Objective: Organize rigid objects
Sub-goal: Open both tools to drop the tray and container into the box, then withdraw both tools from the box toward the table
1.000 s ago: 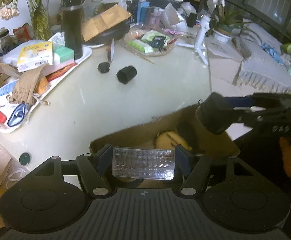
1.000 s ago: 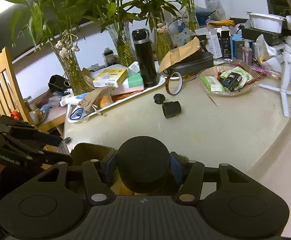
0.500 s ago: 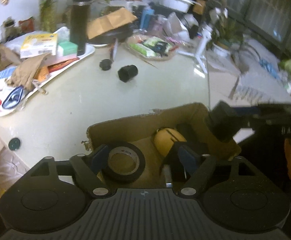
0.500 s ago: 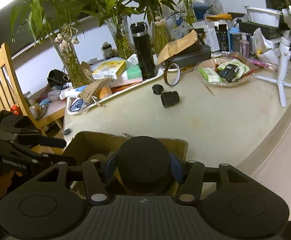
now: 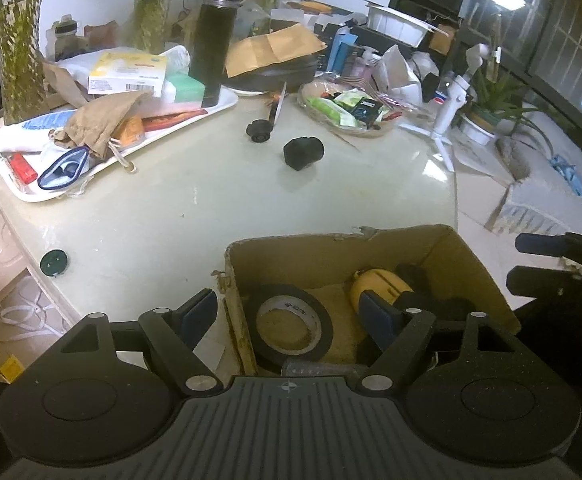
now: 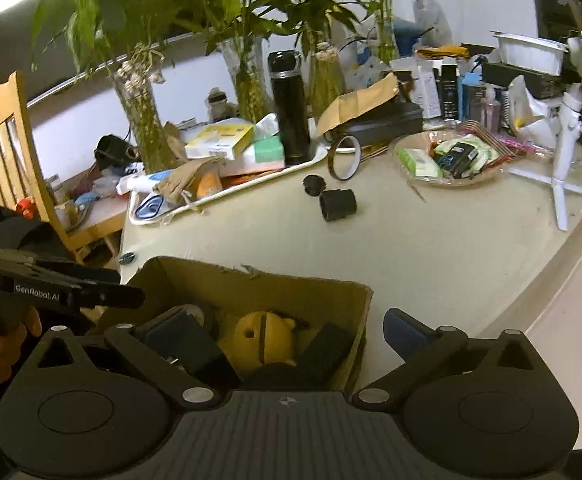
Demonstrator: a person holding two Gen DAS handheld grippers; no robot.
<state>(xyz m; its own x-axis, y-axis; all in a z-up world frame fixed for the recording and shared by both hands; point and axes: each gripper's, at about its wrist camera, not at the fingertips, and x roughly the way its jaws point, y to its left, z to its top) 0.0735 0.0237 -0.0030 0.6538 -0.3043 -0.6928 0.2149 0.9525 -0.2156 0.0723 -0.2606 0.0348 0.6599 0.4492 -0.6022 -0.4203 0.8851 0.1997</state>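
Brown cardboard box [image 5: 391,248], open-topped, at the near table edge: holds a black tape roll [image 5: 291,328], a yellow rounded plastic item [image 6: 265,340] and dark pieces.
Left gripper [image 5: 287,314]: jaws apart, empty, straddling the box's left wall.
Right gripper [image 6: 291,334]: jaws opening wide, nothing pressed between them.
Outstanding: black cylindrical cap [image 5: 303,153], lying on the cream table [image 5: 171,208], well apart from the box. Probably light, stiff, apt to roll; pinch across its curved sides.

A pale table [image 5: 179,216] carries a cardboard box [image 5: 331,248], white tray [image 5: 211,110] and wicker basket [image 5: 355,130].
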